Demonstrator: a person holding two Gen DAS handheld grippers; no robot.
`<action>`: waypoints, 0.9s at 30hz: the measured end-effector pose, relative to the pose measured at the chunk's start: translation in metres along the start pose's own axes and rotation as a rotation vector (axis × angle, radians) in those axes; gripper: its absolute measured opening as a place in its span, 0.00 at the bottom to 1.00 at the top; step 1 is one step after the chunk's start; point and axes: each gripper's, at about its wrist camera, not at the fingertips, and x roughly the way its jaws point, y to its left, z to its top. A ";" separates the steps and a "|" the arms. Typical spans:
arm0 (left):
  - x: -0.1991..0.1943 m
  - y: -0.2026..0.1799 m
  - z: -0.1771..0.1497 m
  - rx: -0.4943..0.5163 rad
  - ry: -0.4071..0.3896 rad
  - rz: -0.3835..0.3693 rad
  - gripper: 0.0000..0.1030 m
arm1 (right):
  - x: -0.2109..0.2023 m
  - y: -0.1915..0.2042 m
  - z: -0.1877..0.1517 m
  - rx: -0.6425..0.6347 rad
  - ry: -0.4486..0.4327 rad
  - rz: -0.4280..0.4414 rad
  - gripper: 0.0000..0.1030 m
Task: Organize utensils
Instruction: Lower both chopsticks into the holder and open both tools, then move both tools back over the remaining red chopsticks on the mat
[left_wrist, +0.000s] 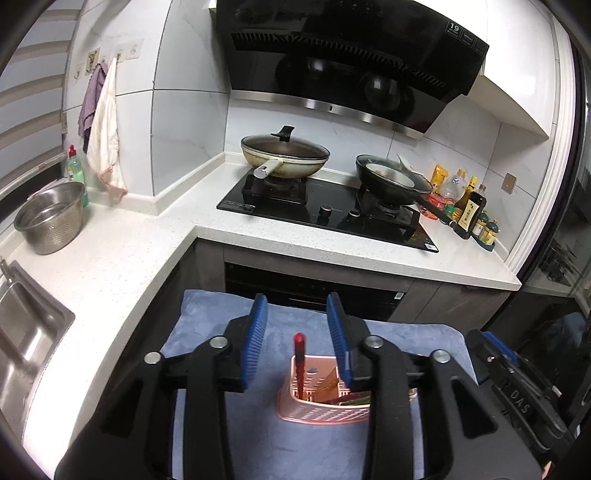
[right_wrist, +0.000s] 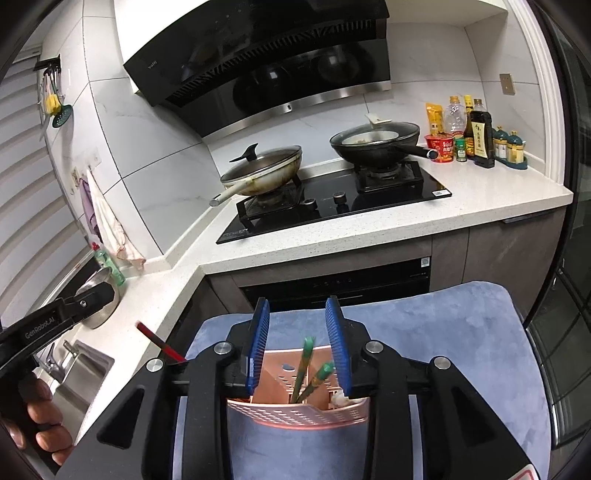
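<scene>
A pink perforated utensil holder (left_wrist: 325, 402) stands on a blue cloth (left_wrist: 221, 332). A red utensil (left_wrist: 298, 362) stands upright in its left compartment; flat brownish pieces lie in the right one. My left gripper (left_wrist: 297, 325) is open above the holder, empty. In the right wrist view the holder (right_wrist: 299, 410) holds two green chopsticks (right_wrist: 306, 369), and my right gripper (right_wrist: 297, 325) is open above it, empty. The red utensil (right_wrist: 159, 341) sticks out at left there.
White counter (left_wrist: 122, 258) with a steel colander (left_wrist: 50, 218) and sink (left_wrist: 22, 332) at left. Black hob (left_wrist: 325, 214) with a lidded wok (left_wrist: 284, 155) and black pan (left_wrist: 391, 181). Sauce bottles (left_wrist: 465, 203) at far right. Oven below.
</scene>
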 end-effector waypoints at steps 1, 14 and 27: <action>-0.002 0.000 0.000 0.002 -0.001 0.002 0.33 | -0.004 0.000 -0.001 -0.002 -0.004 -0.001 0.31; -0.047 -0.004 -0.055 0.060 0.043 0.017 0.35 | -0.077 0.001 -0.049 -0.039 0.005 0.002 0.35; -0.085 0.001 -0.172 0.076 0.185 -0.020 0.35 | -0.141 0.000 -0.166 -0.117 0.131 -0.063 0.35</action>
